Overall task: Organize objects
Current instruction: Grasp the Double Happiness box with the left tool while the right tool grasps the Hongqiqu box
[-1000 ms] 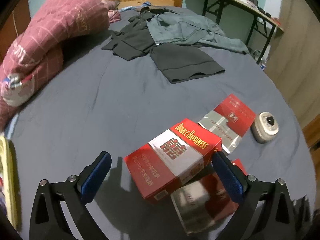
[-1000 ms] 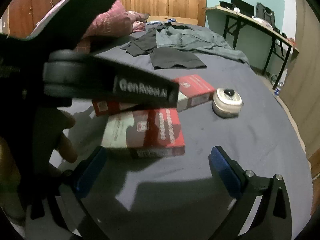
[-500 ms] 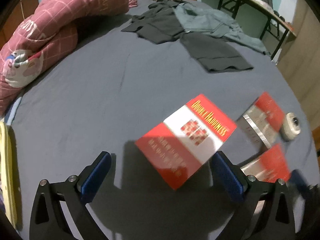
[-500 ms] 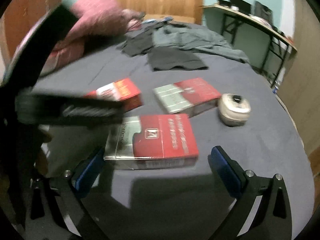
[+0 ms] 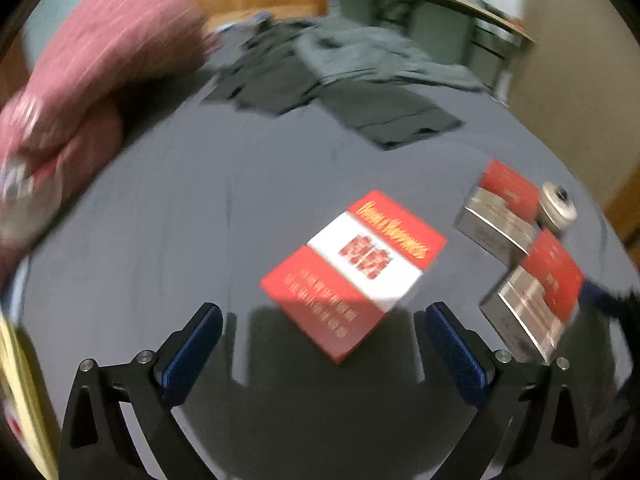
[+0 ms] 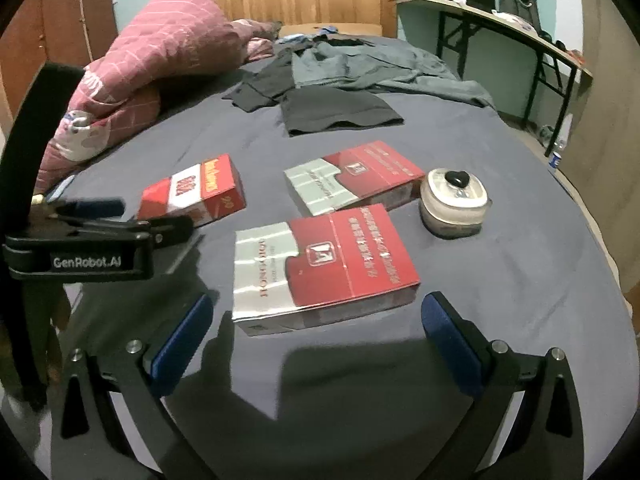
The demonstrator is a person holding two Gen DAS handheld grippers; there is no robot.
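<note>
Left wrist view: red-and-white carton lies flat beyond both grippers' wide, empty jaws.

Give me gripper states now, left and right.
Left gripper: open, holding nothing; the red and white carton lies on the bed ahead of it.
Right gripper: open, holding nothing; a red and silver carton lies just ahead.

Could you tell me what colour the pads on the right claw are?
Blue pads on black arms, clearest in the right wrist view.
</note>
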